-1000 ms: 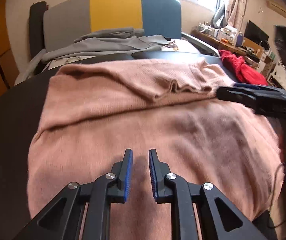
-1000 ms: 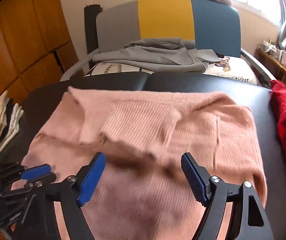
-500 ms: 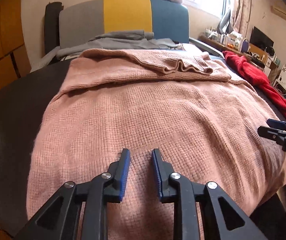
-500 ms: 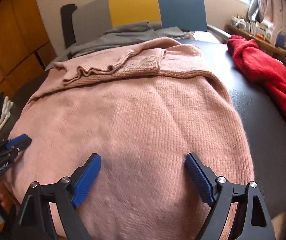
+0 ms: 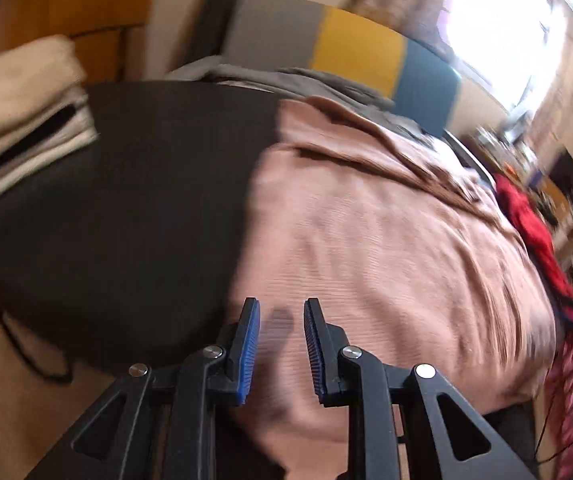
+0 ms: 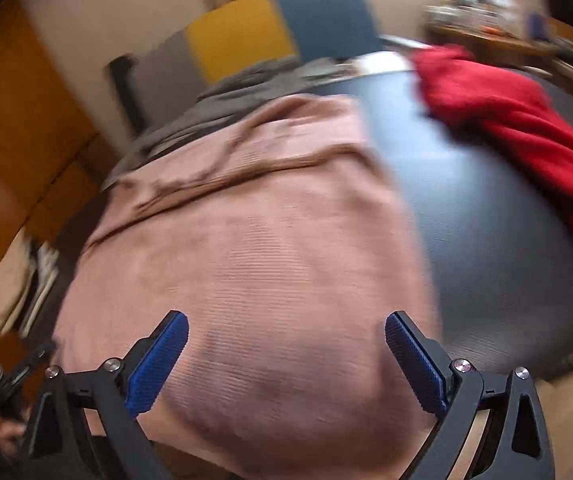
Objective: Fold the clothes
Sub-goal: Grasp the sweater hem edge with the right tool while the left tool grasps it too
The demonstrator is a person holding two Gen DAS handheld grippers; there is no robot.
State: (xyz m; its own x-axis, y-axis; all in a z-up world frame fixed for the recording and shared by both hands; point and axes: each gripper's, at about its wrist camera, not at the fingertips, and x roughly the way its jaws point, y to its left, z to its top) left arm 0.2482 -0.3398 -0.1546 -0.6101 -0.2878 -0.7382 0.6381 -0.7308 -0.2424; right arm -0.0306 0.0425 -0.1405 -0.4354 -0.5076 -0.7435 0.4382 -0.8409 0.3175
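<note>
A pink knit sweater [image 5: 386,240] lies flat on the black table [image 5: 146,200], its sleeves folded across the far part. My left gripper [image 5: 281,304] hovers over the sweater's near left corner, jaws a narrow gap apart with nothing between them. In the right wrist view the sweater [image 6: 266,240] fills the middle. My right gripper [image 6: 286,320] hangs above its near right part, jaws wide and still opening, with cloth below them but none pinched. The left gripper [image 6: 26,360] shows at the lower left there. Both views are blurred by motion.
A red garment [image 6: 506,112] lies on the table's [image 6: 486,220] right side. A folded stack of pale clothes [image 5: 18,112] sits at the left. Behind the table stands a grey, yellow and blue chair [image 5: 358,52] with a grey garment [image 5: 286,80] on it.
Both grippers drew back to the sweater's near edge and spread apart, the left toward the left corner, the right toward the right side. The right jaws widened; the left widened a little.
</note>
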